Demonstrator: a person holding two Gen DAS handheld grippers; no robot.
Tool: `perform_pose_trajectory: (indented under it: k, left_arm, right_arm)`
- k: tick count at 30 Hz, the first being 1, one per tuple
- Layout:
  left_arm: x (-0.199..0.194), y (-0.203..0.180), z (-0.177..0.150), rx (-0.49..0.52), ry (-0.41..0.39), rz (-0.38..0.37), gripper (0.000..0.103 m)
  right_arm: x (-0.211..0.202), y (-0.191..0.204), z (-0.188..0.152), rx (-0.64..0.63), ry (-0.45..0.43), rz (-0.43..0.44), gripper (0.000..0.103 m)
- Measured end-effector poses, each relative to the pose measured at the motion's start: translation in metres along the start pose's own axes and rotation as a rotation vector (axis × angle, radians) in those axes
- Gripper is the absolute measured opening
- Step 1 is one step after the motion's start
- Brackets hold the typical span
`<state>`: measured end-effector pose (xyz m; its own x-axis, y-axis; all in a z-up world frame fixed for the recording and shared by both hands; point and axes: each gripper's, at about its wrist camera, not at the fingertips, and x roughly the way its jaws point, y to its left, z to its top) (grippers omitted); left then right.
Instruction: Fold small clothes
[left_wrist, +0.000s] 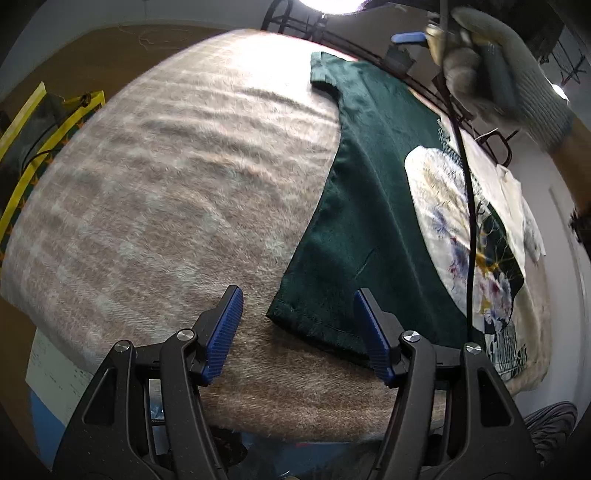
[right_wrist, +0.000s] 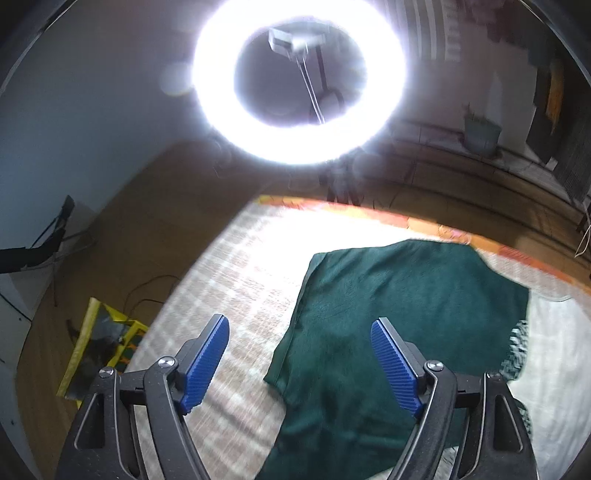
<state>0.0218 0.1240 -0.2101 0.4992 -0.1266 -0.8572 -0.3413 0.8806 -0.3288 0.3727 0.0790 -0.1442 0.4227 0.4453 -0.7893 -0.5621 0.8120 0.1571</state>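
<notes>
Green shirt flat on the blanket, both my claws released.
Left wrist view: my left claw (left_wrist: 298, 334) spread wide, empty, over the shirt (left_wrist: 369, 221) hem corner; shirt lies on the plaid blanket (left_wrist: 166, 184), print showing; my gloved right hand (left_wrist: 491, 74) above it. Right wrist view: my right claw (right_wrist: 300, 363) spread, empty, above the shirt (right_wrist: 406, 295); ring light (right_wrist: 299, 81) overhead.

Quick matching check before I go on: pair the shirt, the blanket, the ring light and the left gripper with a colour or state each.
Things:
1. T-shirt
2. Blanket
3. Ring light
4. Left gripper

Descriptions:
A. lit, glaring white
B. open, holding nothing
C. dark green, spread flat
D. beige plaid, under the garment

Pairs: 1-C, 2-D, 3-A, 4-B
</notes>
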Motion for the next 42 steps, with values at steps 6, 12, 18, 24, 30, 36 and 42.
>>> perform_pose_trajectory:
  k: [6,12,18,24,30,36,42]
  left_arm:
    - [0.011,0.003,0.004,-0.023,-0.006,-0.002,0.064]
    - [0.016,-0.004,0.007,0.017,-0.011,0.004,0.025]
    - [0.015,0.000,0.008,-0.012,-0.007,-0.053,0.003]
    - [0.003,-0.003,0.008,-0.012,-0.043,-0.084,0.002]
    - [-0.009,-0.005,0.007,-0.029,-0.068,-0.115,0.002]
    - [-0.024,-0.024,0.006,0.034,-0.115,-0.111,0.002]
    - [-0.038,-0.043,0.005,0.082,-0.144,-0.135,0.002]
  right_arm:
    - [0.062,-0.003,0.014,0.025,0.073,-0.017,0.078]
    - [0.116,0.006,0.016,-0.005,0.140,-0.054,0.074]
    - [0.145,0.014,0.015,-0.077,0.205,-0.119,0.072]
    - [0.148,0.015,0.010,-0.143,0.228,-0.185,0.053]
    - [0.144,0.015,0.011,-0.185,0.222,-0.223,0.008]
    - [0.125,0.001,0.018,-0.133,0.185,-0.169,0.002]
    - [0.083,-0.026,0.025,-0.066,0.094,-0.094,0.002]
